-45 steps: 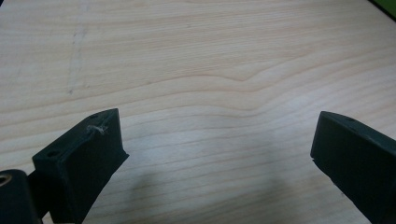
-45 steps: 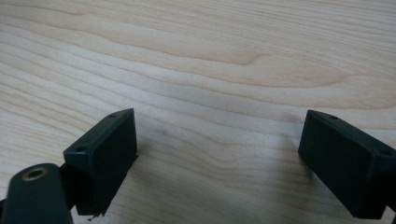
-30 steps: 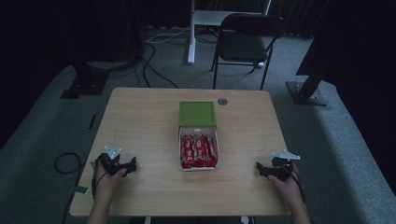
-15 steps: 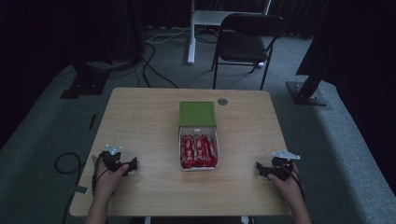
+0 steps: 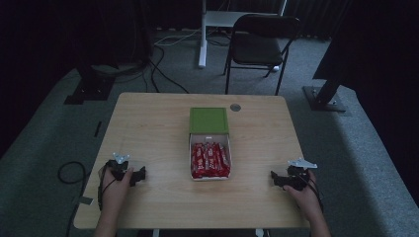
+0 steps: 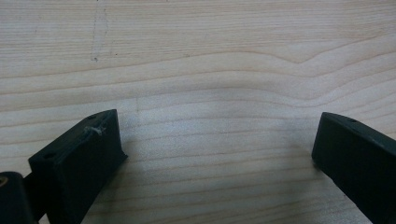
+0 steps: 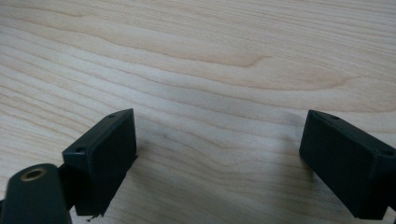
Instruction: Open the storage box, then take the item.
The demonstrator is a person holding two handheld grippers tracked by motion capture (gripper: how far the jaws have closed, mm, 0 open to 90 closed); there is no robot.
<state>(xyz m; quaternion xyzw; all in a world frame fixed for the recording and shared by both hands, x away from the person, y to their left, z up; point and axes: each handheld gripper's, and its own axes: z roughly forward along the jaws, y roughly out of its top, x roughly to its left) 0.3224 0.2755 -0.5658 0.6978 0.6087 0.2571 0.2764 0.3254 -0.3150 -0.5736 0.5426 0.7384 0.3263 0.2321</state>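
Open box [image 5: 210,157] of red-wrapped bars [image 5: 210,160] sits mid-tabletop [image 5: 148,128], green lid [image 5: 208,120] folded back, roughly midway between both sets of jaws and well apart from each, likely for equal reach. Left gripper [image 5: 141,175] and right gripper [image 5: 274,177] rest near the front corners, jaws apart over bare wood, holding nothing.

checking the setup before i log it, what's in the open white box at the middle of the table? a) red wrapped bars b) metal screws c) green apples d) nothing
a: the open white box holds a row of red wrapped bars, with its green square lid lying just behind it on the light wooden table.
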